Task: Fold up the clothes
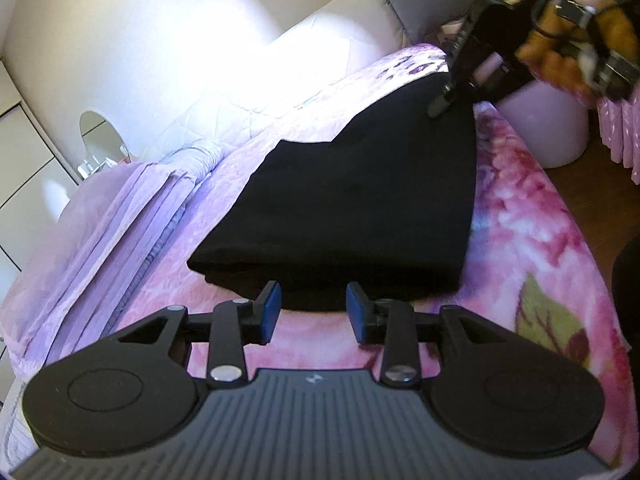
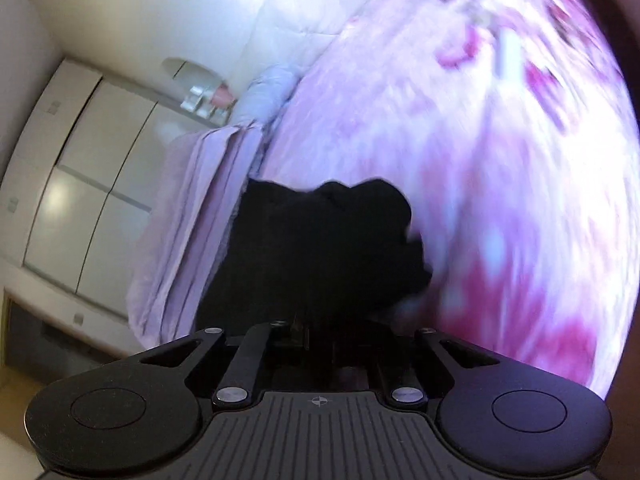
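A folded black cloth garment [image 1: 360, 208] lies on the pink floral bedspread [image 1: 532, 240], the left tongs [image 1: 314, 312] gaping empty at its 6 o'clock edge, while the right tongs [image 1: 442, 98] pinch its 1 o'clock corner, their fingertips lost in dark fabric in their own blurred view.

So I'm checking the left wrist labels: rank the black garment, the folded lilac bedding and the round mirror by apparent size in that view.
1. Black garment, largest.
2. Folded lilac bedding, somewhat smaller, though it sits off to the side where the fisheye distorts, so the gap is unsure.
3. Round mirror, smallest, but also farthest away.
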